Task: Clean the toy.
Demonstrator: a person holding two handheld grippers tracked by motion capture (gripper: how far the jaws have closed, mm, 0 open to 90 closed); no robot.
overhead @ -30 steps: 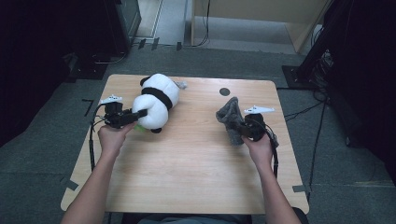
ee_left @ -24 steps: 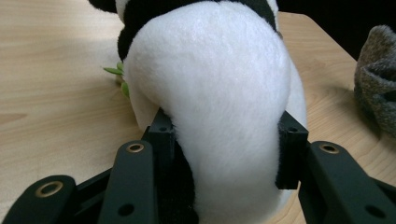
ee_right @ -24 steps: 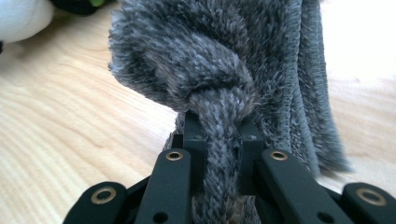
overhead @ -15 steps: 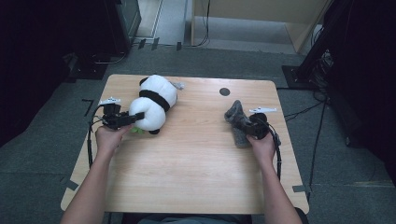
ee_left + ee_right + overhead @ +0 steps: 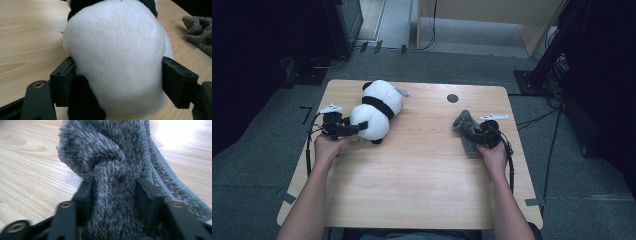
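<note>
panda plush [image 5: 115, 57] sits between the left tongs [image 5: 117, 85], whose jaws have just been opening; they flank its white body, seemingly letting it settle on the counter [image 5: 422, 175]. right tongs [image 5: 116, 195] have likewise spread, the grey knit sock [image 5: 110, 157] lying loosely between them.

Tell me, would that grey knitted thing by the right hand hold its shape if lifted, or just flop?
Probably flop: the grey knitted cloth lies bunched in soft folds on the table, so it looks limp. It seems light, being thin fuzzy yarn. It is unlikely to slip, since the fuzzy weave should catch on the fingers either side of it.
</note>
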